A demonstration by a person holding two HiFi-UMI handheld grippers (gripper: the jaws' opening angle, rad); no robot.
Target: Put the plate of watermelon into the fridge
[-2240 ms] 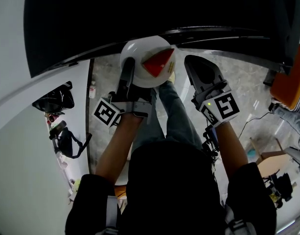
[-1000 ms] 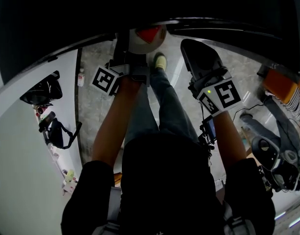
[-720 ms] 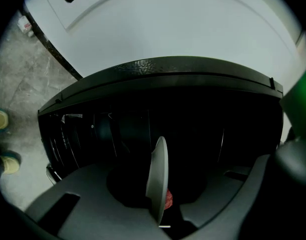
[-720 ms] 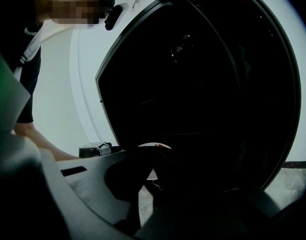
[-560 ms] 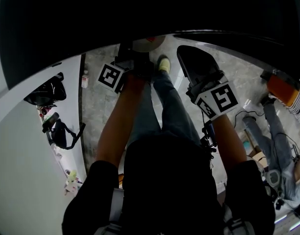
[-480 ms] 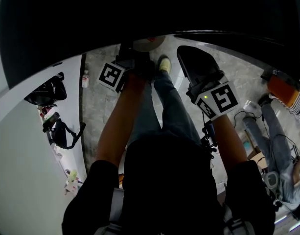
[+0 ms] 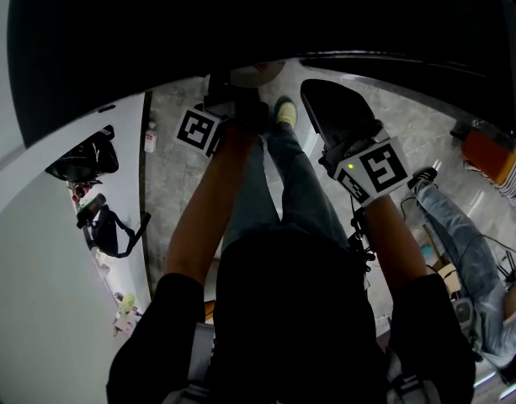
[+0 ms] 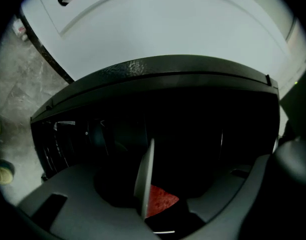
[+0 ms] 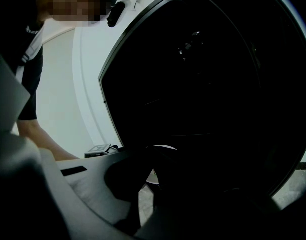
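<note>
A white plate (image 8: 144, 176) stands edge-on between the jaws of my left gripper (image 8: 162, 219), with a red watermelon wedge (image 8: 161, 201) on it. The jaws are opening: the plate lies by the left jaw and the right jaw stands off it. Ahead is the fridge's (image 8: 157, 74) dark inside. In the head view only a sliver of the plate (image 7: 259, 71) shows under the black fridge (image 7: 258, 23), just past the left gripper (image 7: 231, 91). My right gripper (image 7: 325, 99) hangs beside it with nothing in it and its jaws look shut (image 9: 143, 204).
A wire rack (image 8: 53, 144) shows at the left inside the fridge. On the stone floor are my shoe (image 7: 284, 112), a black bag (image 7: 82, 160) and a small bottle (image 7: 151, 137) by the white wall. Another person's legs (image 7: 455, 217) stretch across at right.
The left gripper has carried the plate forward into the dark fridge until only its rim shows. The right gripper has kept alongside. Another person's legs have come into view at right.
</note>
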